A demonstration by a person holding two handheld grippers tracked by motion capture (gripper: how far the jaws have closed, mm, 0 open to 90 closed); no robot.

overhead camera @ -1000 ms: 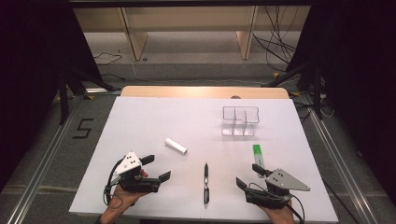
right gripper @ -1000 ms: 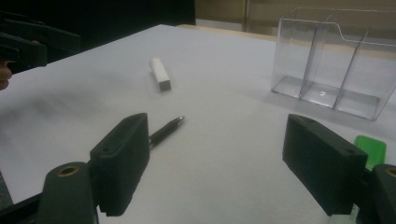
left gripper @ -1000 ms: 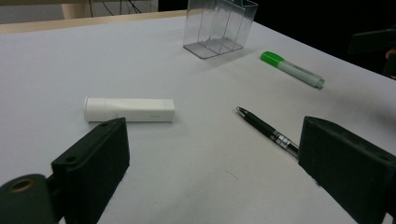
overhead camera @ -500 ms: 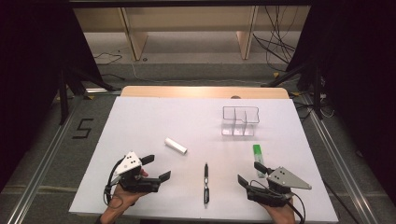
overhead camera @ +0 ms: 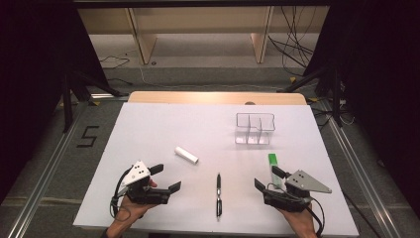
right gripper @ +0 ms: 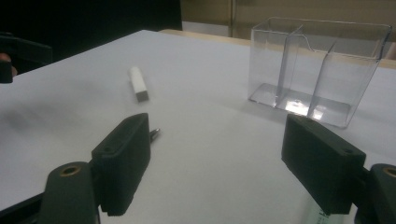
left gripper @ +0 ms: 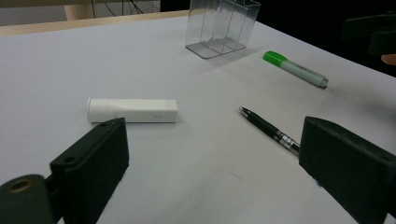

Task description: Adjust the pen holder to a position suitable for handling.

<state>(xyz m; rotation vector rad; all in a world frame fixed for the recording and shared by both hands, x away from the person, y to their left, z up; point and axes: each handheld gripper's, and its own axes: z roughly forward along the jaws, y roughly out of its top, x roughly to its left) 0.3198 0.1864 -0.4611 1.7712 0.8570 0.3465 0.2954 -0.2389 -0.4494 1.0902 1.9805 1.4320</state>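
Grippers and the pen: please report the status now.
Left gripper open, empty, near table edge. Right gripper open, empty, beside green highlighter. Black pen lies flat between them, untouched. Nothing blocking it.

A clear box [overhead camera: 255,129] with three compartments stands upright on the white counter [overhead camera: 148,129], well ahead of the right claw [overhead camera: 269,178]. A black 5 [overhead camera: 87,136] marks the floor, far left of the left claw [overhead camera: 165,178].
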